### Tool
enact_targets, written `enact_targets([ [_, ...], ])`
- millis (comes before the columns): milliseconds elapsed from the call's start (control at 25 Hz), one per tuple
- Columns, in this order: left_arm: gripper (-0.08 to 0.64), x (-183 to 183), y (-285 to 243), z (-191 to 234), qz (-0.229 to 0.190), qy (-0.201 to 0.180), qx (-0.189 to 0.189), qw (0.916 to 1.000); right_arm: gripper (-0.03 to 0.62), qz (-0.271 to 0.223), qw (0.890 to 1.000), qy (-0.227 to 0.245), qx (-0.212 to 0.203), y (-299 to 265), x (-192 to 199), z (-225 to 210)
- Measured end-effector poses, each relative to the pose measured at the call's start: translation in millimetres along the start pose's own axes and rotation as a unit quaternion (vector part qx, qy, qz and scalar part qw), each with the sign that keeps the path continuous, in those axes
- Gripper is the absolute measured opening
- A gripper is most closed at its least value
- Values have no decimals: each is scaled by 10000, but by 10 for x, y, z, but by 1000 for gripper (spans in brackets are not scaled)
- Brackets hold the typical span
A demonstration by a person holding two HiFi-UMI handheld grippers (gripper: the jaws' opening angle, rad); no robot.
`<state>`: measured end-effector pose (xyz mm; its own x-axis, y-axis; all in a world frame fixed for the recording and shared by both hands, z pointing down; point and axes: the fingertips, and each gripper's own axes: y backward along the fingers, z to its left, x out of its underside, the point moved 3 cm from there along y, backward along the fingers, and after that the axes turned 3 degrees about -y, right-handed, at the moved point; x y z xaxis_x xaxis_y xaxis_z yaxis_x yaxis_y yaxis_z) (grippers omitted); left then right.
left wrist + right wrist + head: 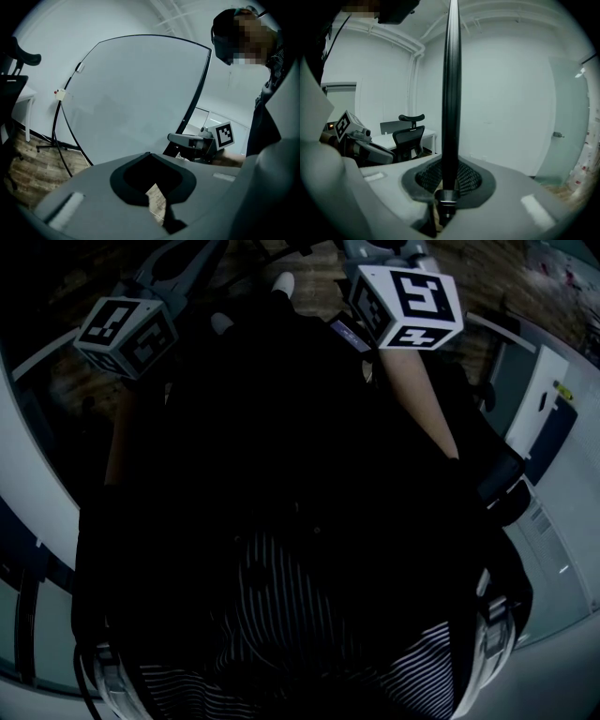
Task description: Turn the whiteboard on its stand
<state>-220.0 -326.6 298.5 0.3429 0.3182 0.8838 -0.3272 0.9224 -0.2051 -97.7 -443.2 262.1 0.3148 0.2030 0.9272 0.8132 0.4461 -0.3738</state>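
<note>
Whiteboard [136, 93]: large, pale, black-framed, upright. Its lower edge is cut off behind the left tool's body. The right gripper view shows it edge-on only, as one black vertical bar.
Right tool [446, 206]: low on the whiteboard's right frame edge, clenched on that edge. The bar sits between the mesh pads [469, 177]. A small metal collar [447, 196] shows on the bar at the jaw tips; what it is cannot be made out.
Left tool [157, 206]: faces the whiteboard's front, apart from it. It is released, with the jaws a narrow slit apart and only floor showing through.
Stand [51, 147]: thin black rods below and left of the whiteboard. How they join the whiteboard is hard to tell.
Floor [28, 164]: wood pattern, below the whiteboard's left side.
Office chair [408, 136]: beyond the whiteboard's edge, at a white surface [389, 139], partly hidden by the left tool.
Door [569, 122]: on the other side of the whiteboard's edge from the chair, cut by the lens rim.
Person [269, 108]: right of the whiteboard, behind the right tool.
Marker cubes [127, 334]: at the top of the head view. The rest of that view is dark clothing, and both tools' jaws are cut off there.
</note>
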Motion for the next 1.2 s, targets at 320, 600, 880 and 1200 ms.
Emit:
enact_targets([
  [320, 3, 3, 9, 17, 19, -13, -55, 10000, 61, -11, 9999, 106, -50, -89, -35, 45],
  [600, 3, -39, 77, 62, 25, -34, -106, 9999, 70, -56, 9997, -116, 224, -47, -58, -401],
  [880, 3, 13, -22, 9, 172, -22, 25, 9998, 75, -47, 9995, -24, 308, -9, -10, -912],
  [1200, 3, 1, -148, -116, 275, -139, 307, 9991, 86, 1, 9991, 81, 427, -22, 7, -1126],
])
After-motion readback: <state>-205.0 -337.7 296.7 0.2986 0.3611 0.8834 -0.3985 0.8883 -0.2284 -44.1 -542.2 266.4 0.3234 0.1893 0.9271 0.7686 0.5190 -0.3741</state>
